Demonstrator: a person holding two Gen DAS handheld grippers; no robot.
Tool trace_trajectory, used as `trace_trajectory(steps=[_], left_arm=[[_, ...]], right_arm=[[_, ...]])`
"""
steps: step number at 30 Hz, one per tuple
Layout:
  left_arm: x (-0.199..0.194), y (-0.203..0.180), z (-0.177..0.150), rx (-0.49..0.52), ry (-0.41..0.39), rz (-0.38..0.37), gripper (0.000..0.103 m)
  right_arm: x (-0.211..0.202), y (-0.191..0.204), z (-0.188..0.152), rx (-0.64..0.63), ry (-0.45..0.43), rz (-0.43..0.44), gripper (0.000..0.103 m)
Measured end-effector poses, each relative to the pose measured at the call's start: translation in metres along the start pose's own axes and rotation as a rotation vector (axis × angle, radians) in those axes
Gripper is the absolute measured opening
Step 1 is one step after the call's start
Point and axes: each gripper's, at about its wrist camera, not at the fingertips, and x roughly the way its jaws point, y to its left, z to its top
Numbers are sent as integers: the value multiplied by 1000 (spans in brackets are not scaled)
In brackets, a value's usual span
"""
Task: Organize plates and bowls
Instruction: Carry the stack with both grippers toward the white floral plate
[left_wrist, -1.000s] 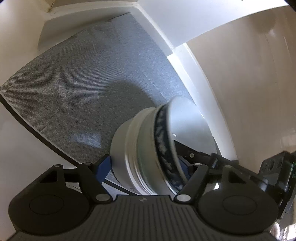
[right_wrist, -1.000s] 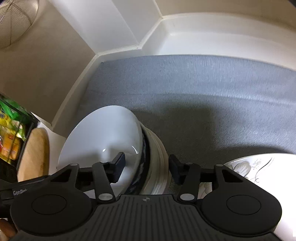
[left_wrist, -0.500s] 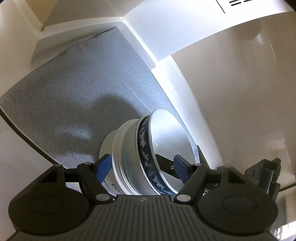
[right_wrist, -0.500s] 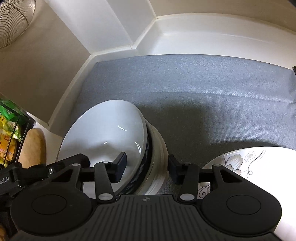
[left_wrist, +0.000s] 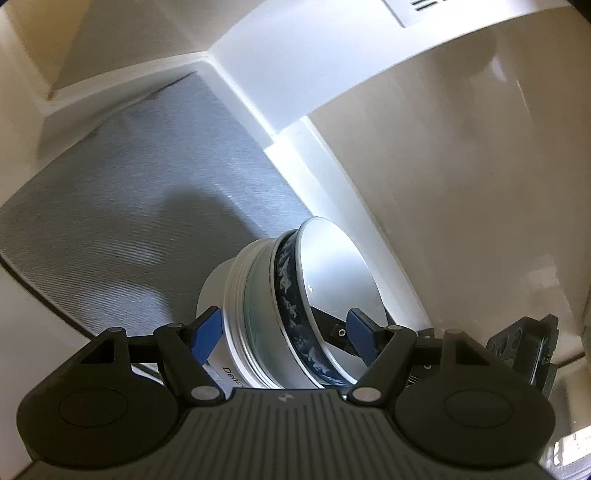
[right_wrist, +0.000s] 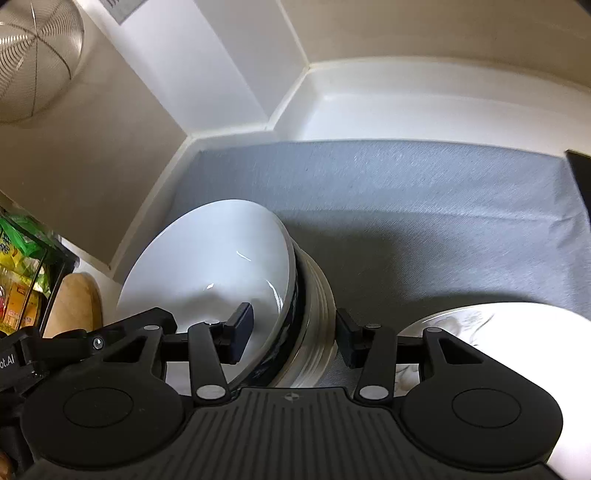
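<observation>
A stack of nested bowls (left_wrist: 295, 306), white outside with a blue patterned one on top, is held tilted above a grey mat (left_wrist: 122, 206) inside a white cabinet. My left gripper (left_wrist: 284, 332) is shut on the stack, one finger inside the top bowl, one outside. My right gripper (right_wrist: 291, 332) is shut on the same stack (right_wrist: 229, 273) from the other side. A white plate with a floral print (right_wrist: 495, 332) lies on the mat at the right gripper's lower right.
The white cabinet wall (left_wrist: 258, 74) and a pale door panel (left_wrist: 461, 166) stand close on the stack's side. A wire fan (right_wrist: 33, 55), a wooden board (right_wrist: 77, 306) and snack packets (right_wrist: 18, 277) lie outside the cabinet.
Both grippers and the stack have drawn back and up from the mat; more of the cabinet wall and the floral plate is in view.
</observation>
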Motion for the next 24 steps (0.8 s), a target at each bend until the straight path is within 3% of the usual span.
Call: trace_trajectory(steps=[10, 18, 24], left_arm=[[17, -57, -13, 119, 78, -103, 77], [62, -99, -50, 220, 244, -182, 77], [98, -106, -79, 262, 358, -157, 77]], right_arm=[[-62, -30, -9, 78, -123, -76, 50], [-112, -80, -48, 214, -188, -190, 50], [-118, -115, -85, 321, -162, -236, 50]])
